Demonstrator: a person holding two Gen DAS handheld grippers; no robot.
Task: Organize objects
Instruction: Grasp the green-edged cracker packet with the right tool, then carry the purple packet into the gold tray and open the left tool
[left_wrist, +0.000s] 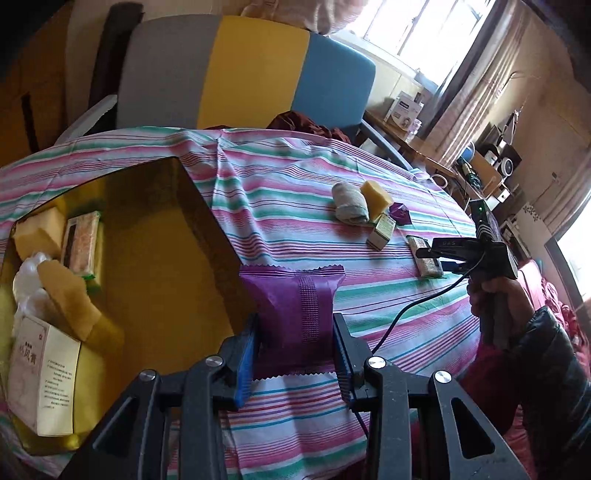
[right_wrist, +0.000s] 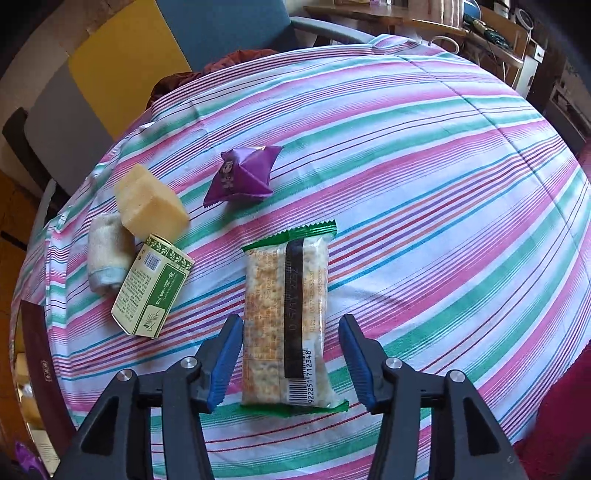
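My left gripper (left_wrist: 294, 325) is shut on a purple snack packet (left_wrist: 295, 295), held up beside the right wall of a golden box (left_wrist: 166, 236). The box holds yellow sponges (left_wrist: 37, 230), a cracker packet (left_wrist: 83, 240) and a white carton (left_wrist: 44, 373). My right gripper (right_wrist: 290, 325) points down at a green-edged cracker packet (right_wrist: 286, 314) lying on the striped cloth. Its jaws are open on either side of the packet, with a gap at the right pad. The right gripper (left_wrist: 424, 254) also shows in the left wrist view.
Left of the cracker packet lie a green-and-white carton (right_wrist: 155, 286), a yellow sponge (right_wrist: 151, 205) and a rolled grey cloth (right_wrist: 107, 258); a second purple packet (right_wrist: 243, 177) lies behind. A grey, yellow and blue chair (left_wrist: 240, 70) stands past the table. A hand (left_wrist: 495, 299) grips the right tool.
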